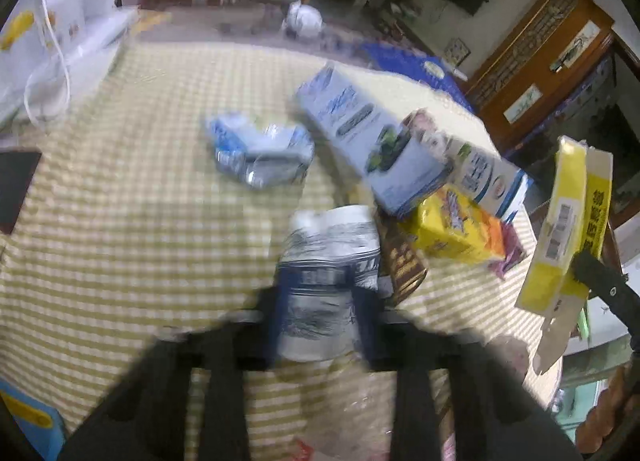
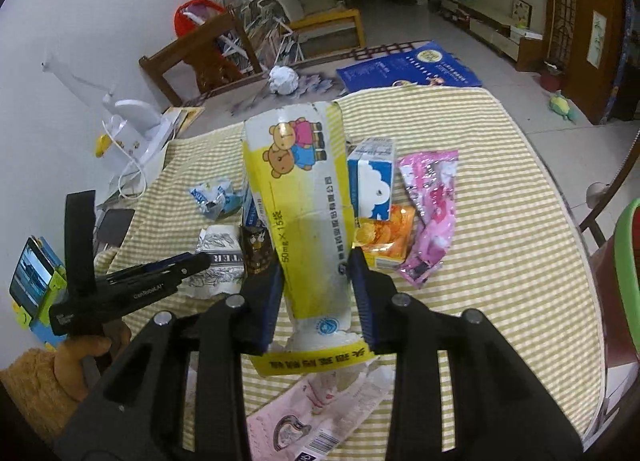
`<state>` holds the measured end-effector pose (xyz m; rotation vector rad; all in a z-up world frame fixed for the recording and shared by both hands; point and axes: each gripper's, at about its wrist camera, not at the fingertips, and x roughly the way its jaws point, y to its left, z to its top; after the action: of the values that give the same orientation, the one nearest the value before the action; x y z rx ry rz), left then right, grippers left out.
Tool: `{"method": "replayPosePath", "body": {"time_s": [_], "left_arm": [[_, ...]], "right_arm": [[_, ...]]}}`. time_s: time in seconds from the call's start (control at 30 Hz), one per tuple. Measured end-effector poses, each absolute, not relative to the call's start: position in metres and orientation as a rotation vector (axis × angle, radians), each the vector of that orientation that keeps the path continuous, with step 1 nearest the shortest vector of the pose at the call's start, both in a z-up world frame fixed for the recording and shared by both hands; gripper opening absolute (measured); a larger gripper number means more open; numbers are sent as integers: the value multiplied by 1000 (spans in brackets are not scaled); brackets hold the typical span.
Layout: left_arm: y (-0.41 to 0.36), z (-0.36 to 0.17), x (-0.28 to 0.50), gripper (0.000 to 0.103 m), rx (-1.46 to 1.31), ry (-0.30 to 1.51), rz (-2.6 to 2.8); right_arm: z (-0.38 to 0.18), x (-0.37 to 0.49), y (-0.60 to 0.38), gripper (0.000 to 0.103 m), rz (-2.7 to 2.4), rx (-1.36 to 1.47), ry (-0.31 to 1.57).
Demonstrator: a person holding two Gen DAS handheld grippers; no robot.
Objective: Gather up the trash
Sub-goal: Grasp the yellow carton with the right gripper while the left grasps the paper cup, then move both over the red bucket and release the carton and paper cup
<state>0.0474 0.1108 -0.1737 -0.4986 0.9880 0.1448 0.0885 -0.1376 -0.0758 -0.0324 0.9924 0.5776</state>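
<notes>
My right gripper (image 2: 318, 297) is shut on a flattened yellow and white carton (image 2: 304, 197) with a bear print and holds it upright above the table. The left wrist view shows that carton (image 1: 560, 221) at the right edge. My left gripper (image 1: 322, 321) is shut on a crumpled white paper cup (image 1: 328, 245) with dark print, low on the checked tablecloth (image 1: 120, 221); this view is blurred. In the right wrist view the left gripper (image 2: 200, 259) reaches in from the left to the cup (image 2: 218, 257), with a hand under it.
More litter lies mid-table: a blue and white box (image 1: 360, 121), a crumpled blue wrapper (image 1: 260, 153), a yellow packet (image 1: 456, 229), a cloud-print carton (image 2: 372, 185), a pink wrapper (image 2: 432, 213), a small brown carton (image 2: 256, 249). A green-rimmed bin (image 2: 628, 261) stands right; a white appliance (image 2: 128, 129) left.
</notes>
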Motion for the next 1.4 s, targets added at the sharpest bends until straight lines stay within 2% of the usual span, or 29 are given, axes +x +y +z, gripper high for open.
{"method": "replayPosePath", "body": {"time_s": [0.2, 0.23, 0.27, 0.3, 0.33, 0.57, 0.6, 0.7, 0.73, 0.83, 1.0, 1.27, 1.4], "left_arm": [[94, -135, 55, 0, -404, 933, 130], [94, -135, 55, 12, -392, 935, 143], [94, -137, 54, 28, -380, 944, 159], [95, -140, 53, 68, -377, 957, 176], [99, -145, 50, 78, -397, 964, 184], [92, -185, 63, 79, -379, 1071, 194], [92, -191, 65, 76, -391, 1091, 192], [96, -196, 70, 58, -425, 1115, 180], [97, -198, 72, 46, -425, 1124, 177], [99, -196, 70, 39, -442, 1116, 175], [92, -172, 61, 38, -436, 1038, 179], [47, -79, 59, 38, -313, 824, 129], [22, -50, 67, 38, -271, 754, 102]], "right_arm": [[-62, 88, -156, 33, 566, -10, 953], [-61, 88, -160, 33, 564, -5, 948], [-61, 87, -161, 33, 562, -1, 946], [-60, 86, -164, 33, 560, 4, 946], [-61, 86, -167, 33, 560, 9, 947], [-61, 83, -179, 33, 549, 28, 949], [-60, 82, -181, 33, 547, 28, 946], [-56, 81, -188, 33, 531, 37, 935], [-56, 81, -190, 33, 526, 41, 934], [-54, 81, -196, 33, 514, 52, 928], [-51, 80, -203, 33, 504, 70, 913], [-36, 81, -215, 33, 479, 70, 858], [-27, 82, -230, 33, 450, 68, 828]]}}
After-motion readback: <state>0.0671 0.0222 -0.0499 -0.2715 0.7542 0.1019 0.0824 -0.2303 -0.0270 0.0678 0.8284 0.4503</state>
